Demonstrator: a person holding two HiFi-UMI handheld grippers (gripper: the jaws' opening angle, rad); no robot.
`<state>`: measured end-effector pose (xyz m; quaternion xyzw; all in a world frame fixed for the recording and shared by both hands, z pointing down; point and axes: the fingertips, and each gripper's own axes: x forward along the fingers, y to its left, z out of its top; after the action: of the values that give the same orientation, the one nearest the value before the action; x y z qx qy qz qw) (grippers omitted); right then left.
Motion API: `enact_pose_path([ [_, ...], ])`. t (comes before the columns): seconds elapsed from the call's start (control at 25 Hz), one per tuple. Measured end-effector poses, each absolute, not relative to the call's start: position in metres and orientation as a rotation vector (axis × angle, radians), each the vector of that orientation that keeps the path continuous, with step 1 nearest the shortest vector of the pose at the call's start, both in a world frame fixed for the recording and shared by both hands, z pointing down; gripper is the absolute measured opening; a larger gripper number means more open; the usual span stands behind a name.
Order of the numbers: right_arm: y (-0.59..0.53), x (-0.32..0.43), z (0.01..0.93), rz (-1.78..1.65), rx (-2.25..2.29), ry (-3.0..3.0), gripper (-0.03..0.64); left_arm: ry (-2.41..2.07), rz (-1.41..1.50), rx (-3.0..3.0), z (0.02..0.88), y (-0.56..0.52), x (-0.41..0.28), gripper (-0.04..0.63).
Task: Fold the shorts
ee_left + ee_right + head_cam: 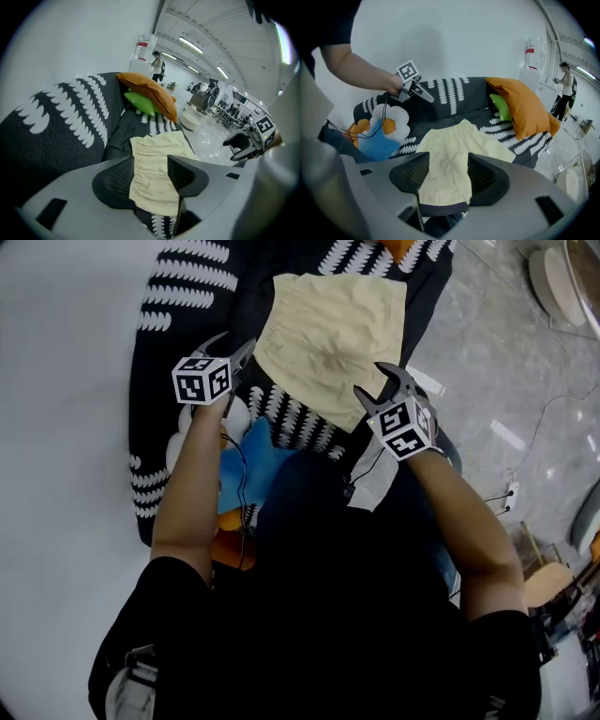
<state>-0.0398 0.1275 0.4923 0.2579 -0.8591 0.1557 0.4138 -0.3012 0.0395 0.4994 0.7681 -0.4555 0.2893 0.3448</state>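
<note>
Forearms [187,484] are holding the left gripper [234,348] and right gripper [377,385] near the shorts [333,338], jaws spread, pinching nothing. Shorts are lying flat on the sofa [187,296], probably for an easy edge grab.

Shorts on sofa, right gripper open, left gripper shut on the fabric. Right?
Not quite: the left gripper is open too, jaws apart, shorts not gripped, per the left gripper view. On the sofa and right gripper open: correct.
</note>
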Motion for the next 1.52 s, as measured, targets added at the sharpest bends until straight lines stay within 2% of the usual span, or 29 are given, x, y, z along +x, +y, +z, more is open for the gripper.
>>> enact_pose_path([
  [0.56,0.244,-0.072,0.629,0.392,0.292,-2.025,0.265,-1.113,0.867,1.789,0.631,0.081,-0.317,0.241],
  [1.0,0.322,-0.066,0.698,0.288,0.076,-1.883,0.26,-1.145,0.874,1.677,0.68,0.097,-0.325,0.236],
  [1.36,0.348,-0.052,0.728,0.197,0.031,-1.787,0.22,-1.143,0.872,1.6,0.708,0.106,-0.331,0.214],
  [1.44,0.344,-0.05,0.732,0.168,0.052,-1.775,0.188,-1.14,0.87,1.578,0.716,0.105,-0.332,0.201],
  [1.52,0.339,-0.048,0.733,0.155,0.079,-1.767,0.132,-1.142,0.875,1.555,0.722,0.106,-0.332,0.16],
])
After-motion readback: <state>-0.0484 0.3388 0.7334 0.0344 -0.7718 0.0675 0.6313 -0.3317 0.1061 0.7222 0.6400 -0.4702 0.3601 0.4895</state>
